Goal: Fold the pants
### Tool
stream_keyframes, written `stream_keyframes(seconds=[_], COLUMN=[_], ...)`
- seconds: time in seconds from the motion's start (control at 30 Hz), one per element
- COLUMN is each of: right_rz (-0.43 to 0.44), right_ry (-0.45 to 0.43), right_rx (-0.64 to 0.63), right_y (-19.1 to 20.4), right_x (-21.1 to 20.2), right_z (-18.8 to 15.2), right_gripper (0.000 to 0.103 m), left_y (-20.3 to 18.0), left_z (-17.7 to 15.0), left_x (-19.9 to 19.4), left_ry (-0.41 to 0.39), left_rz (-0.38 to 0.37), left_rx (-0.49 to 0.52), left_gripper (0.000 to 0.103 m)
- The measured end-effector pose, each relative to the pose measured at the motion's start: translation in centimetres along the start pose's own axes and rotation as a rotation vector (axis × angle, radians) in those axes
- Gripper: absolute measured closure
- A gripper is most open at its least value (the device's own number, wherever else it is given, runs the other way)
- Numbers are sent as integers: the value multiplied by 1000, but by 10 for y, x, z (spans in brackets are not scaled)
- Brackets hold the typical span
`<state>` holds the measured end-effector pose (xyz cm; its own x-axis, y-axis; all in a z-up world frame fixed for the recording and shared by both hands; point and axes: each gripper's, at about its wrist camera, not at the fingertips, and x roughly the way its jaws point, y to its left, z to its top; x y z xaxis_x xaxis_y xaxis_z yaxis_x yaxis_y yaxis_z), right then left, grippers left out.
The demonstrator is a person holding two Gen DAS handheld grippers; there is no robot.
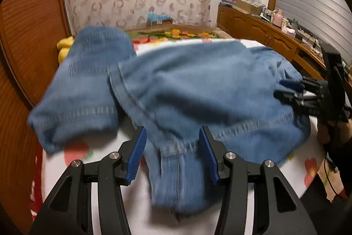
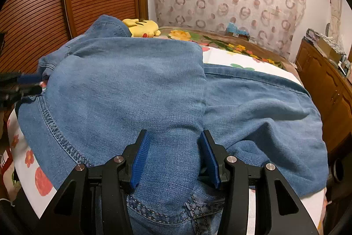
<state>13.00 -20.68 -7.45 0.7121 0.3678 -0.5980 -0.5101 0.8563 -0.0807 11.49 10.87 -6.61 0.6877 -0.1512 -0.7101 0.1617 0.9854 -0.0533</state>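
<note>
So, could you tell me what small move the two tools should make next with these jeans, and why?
Probably close both tools on the denim. The left tool and right tool each stand open with a bunched ridge of the jeans between their pads, so neither appears to grip yet. The jeans lie rumpled on the floral bedsheet, only partly folded, and need a firm hold before the next fold.

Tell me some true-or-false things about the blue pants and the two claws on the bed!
1. The pants are blue denim. True.
2. A green frog toy lies behind the pants. False: it is a yellow plush toy.
3. Denim lies between the fingers of the left claw. True.
4. The pants lie on a bare wooden floor. False: they lie on a flowered bedsheet.
5. The right claw points at the ceiling. False: it points at the pants.
</note>
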Motion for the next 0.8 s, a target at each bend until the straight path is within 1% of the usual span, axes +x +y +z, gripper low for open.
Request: stream_keyframes(seconds=[0.07,0.1,0.13,0.17,0.2,0.37,0.43,0.53,0.6,0.73,0.8], right_rz=[0,0,0,0,1,7,7,7,9,9,11], right_ry=[0,0,0,0,1,3,4,3,3,5,6], right_rx=[0,0,0,0,1,6,8,7,6,8,12], right_y=[0,0,0,0,0,-1,-1,-1,-1,-2,-3], right_x=[0,0,0,0,0,2,3,3,3,3,3], right_z=[0,0,0,0,0,0,1,1,1,0,-1], right_gripper=[54,54,54,54,54,54,54,54,54,54,54], left_y=[0,-1,-1,-1,-2,-5,-6,3,9,4,5], left_z=[-9,-12,-16,-18,-19,-17,-17,-17,-19,-21,-19], left_x=[4,5,6,6,5,-8,-17,-30,-29,-25,-27], left_ry=[19,27,34,36,36,9,-18,-55,-40,-16,-23], left_rz=[-10,-22,-38,-47,-50,-56,-57,-26,-30,-20,-16], left_rx=[-13,-19,-25,-28,-25,0,8,-17,-43,-36,-44], left_gripper=[54,57,64,67,68,80,81,81,81,79,72])
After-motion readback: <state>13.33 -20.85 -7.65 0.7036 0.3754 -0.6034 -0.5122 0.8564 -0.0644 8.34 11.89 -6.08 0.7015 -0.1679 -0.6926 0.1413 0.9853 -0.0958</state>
